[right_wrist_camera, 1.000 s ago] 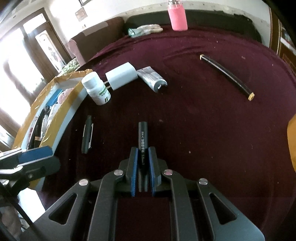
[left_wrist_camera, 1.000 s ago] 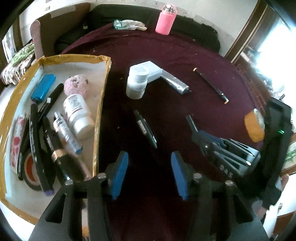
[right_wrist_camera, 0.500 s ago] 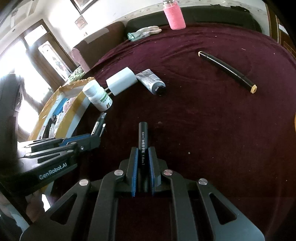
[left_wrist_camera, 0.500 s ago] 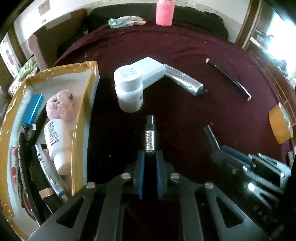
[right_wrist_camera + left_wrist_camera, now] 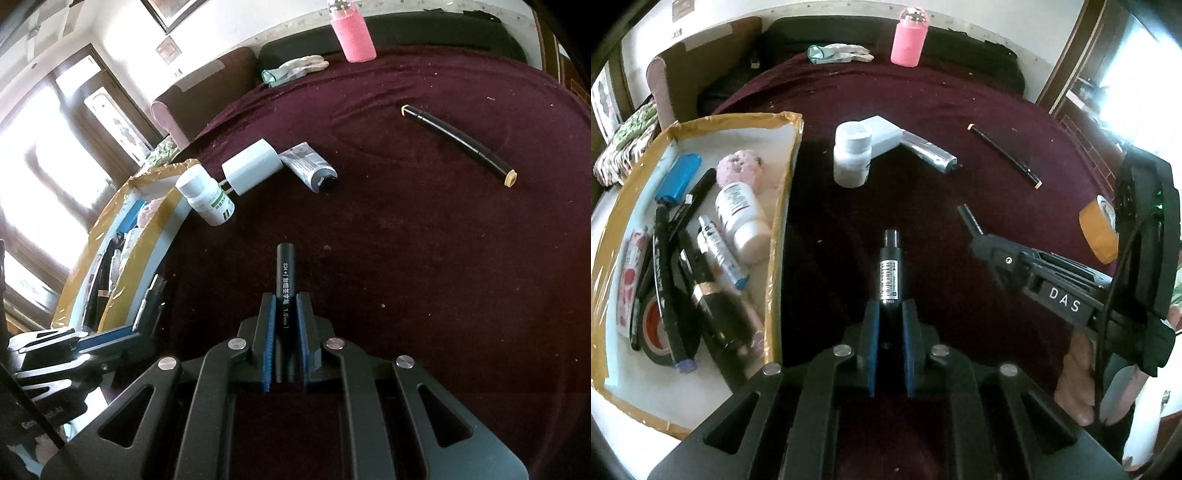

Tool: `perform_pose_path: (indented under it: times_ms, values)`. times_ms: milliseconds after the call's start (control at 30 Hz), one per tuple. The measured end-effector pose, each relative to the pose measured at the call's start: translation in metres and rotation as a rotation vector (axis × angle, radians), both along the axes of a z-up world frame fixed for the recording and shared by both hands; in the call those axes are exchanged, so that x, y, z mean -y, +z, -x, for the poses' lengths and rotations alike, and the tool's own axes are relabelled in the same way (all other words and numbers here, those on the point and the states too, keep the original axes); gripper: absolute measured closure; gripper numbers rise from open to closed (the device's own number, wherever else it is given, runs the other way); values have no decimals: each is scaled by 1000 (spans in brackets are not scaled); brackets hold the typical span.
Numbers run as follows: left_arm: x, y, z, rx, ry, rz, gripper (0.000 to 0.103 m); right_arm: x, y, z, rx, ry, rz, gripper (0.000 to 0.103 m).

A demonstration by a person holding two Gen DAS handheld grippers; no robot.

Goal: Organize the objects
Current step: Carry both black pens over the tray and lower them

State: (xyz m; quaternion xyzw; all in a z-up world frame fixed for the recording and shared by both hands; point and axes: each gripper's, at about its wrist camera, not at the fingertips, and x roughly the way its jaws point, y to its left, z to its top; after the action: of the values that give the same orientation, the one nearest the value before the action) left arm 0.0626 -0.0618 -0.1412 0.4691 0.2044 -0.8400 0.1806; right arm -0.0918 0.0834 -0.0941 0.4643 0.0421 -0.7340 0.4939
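Note:
My left gripper (image 5: 889,314) is shut on a black pen with a barcode label (image 5: 891,269), held above the maroon cloth beside the cardboard tray (image 5: 781,206). My right gripper (image 5: 285,306) is shut on a black marker with white print (image 5: 285,273); it also shows in the left wrist view (image 5: 977,230). The tray holds several pens, bottles, a blue lighter (image 5: 677,179), a pink ball (image 5: 738,170) and tape. On the cloth lie a white pill bottle (image 5: 851,153), a white charger (image 5: 886,133), a silver tube (image 5: 932,155) and a long black pen (image 5: 1004,157).
A pink bottle (image 5: 909,35) and a pale glove (image 5: 838,51) sit at the far edge of the cloth. A roll of orange tape (image 5: 1099,230) lies at the right. A chair back (image 5: 687,74) stands behind the tray.
My left gripper went from open to shut on the barcode pen and has lifted it off the cloth. My right gripper kept hold of its marker and rose a little.

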Motion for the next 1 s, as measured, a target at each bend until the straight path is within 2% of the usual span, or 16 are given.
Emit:
perform_pose_path:
  times_ms: [333,400,467,567,667,767,867,1000]
  values:
    - [0,3,-21,-31,10,-29,94,-4,9,-7,-97,-85,-39,95]
    - [2,7,-26,-46,17,-37,94,-9,13,-15,-72,-94,-11,95]
    - [6,14,-32,-65,27,-44,94,-10,17,-25,-37,-77,23,94]
    - [14,23,-41,-96,44,-58,94,-5,33,-46,-42,-41,64,94]
    - [25,31,-52,-116,67,-74,94,12,50,-69,-46,40,87,94]
    - [39,39,-67,-132,96,-70,94,29,56,-88,-70,91,69,94]
    - [59,44,-86,-145,149,-67,94,50,55,-103,-42,148,42,94]
    - [82,43,-106,-147,213,-65,94,71,54,-118,-50,183,8,94]
